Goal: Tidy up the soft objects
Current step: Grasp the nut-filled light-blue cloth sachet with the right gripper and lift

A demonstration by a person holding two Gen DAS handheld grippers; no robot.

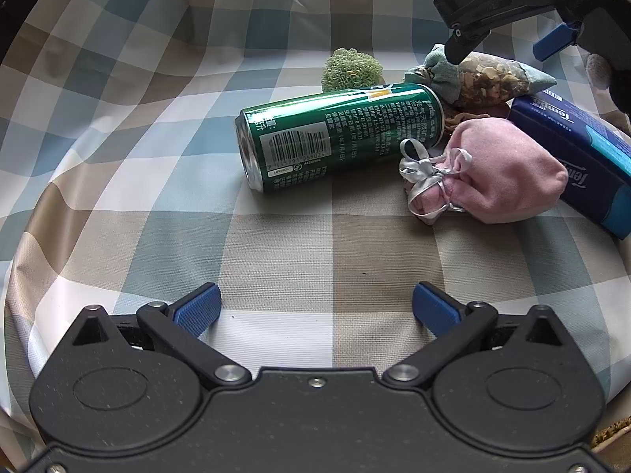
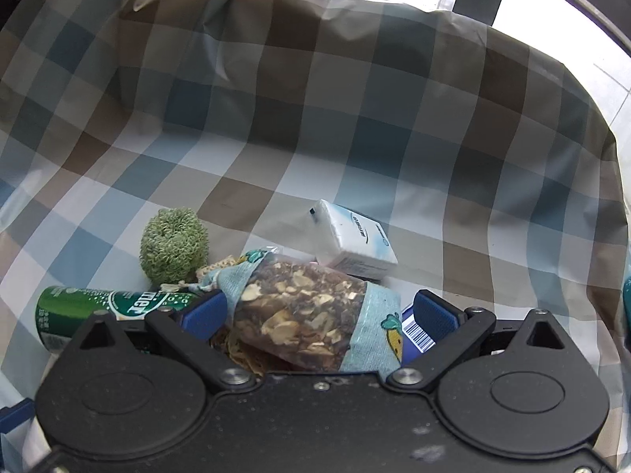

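Two views, left wrist first:
Left gripper (image 1: 315, 307): blue-padded fingers spread wide apart, nothing between them, hovering over bare checked blue-and-beige cloth (image 1: 276, 252).
Green aluminium drink can (image 1: 335, 136): lying on its side mid-cloth, barcode facing up.
Pink fabric pouch tied with silver ribbon (image 1: 501, 173): just right of the can, leaning against a dark blue tissue box (image 1: 579, 153).
Clear-windowed sachet of dried slices with light blue cloth ends (image 1: 485, 75): behind the can's far end — one black finger (image 1: 465, 39) of the right gripper touching its left end.
Green knitted scrubber ball (image 1: 351, 69): behind the can, near the sachet.

Right wrist view:
Right gripper (image 2: 321, 311): fingers wide, straddling the sachet (image 2: 303, 311); left pad (image 2: 207, 311) touching the sachet's tied end, right pad (image 2: 434, 315) clear of it — not clamped.
Scrubber ball (image 2: 173, 246): left of the sachet, above the can (image 2: 114, 303).
White plastic-wrapped tissue pack (image 2: 351, 240): tilted, just behind the sachet.
Cloth (image 2: 355, 118): rising as a draped wall behind everything.
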